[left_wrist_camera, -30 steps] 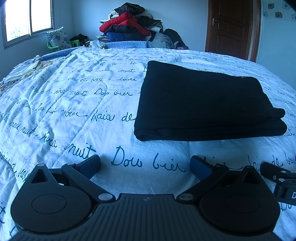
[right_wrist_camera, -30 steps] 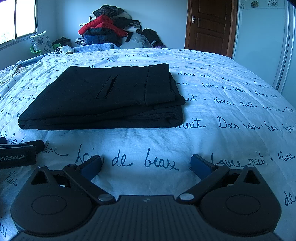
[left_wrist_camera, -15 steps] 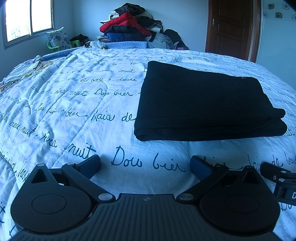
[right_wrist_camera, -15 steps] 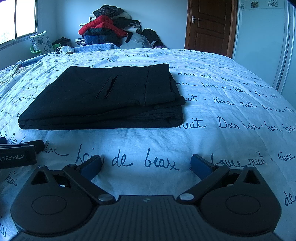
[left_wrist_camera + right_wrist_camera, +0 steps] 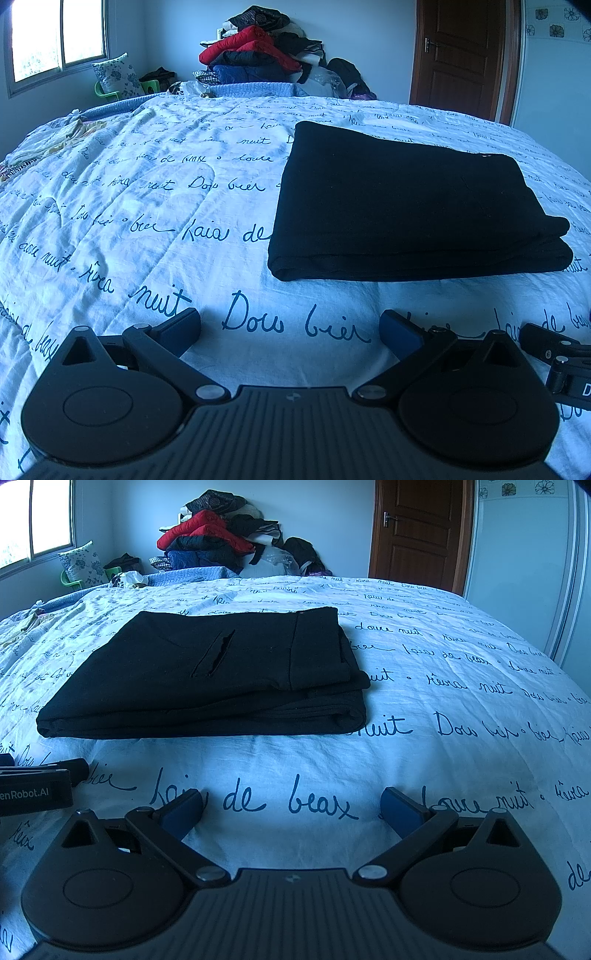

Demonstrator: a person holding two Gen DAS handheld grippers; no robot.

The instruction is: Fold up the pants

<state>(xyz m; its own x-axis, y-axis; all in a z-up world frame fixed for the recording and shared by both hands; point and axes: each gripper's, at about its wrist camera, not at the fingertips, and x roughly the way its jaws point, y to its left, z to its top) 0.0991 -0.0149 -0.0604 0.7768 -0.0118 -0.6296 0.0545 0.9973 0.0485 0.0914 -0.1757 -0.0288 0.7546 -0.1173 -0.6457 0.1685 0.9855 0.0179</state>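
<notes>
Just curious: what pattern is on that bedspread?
Dark blue handwritten script on the white bedspread, clearest in the left wrist view.

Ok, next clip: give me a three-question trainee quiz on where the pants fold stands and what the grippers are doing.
1. True or false: the black pants lie folded in a stack on the bedspread.
2. Is the left gripper or the right gripper holding any cloth?
3. Multiple choice: the pile of clothes sits A) on the pants, B) beyond the bed's far edge, C) between the grippers.

Key: 1 true; 2 neither, both are open and empty; 3 B.
</notes>
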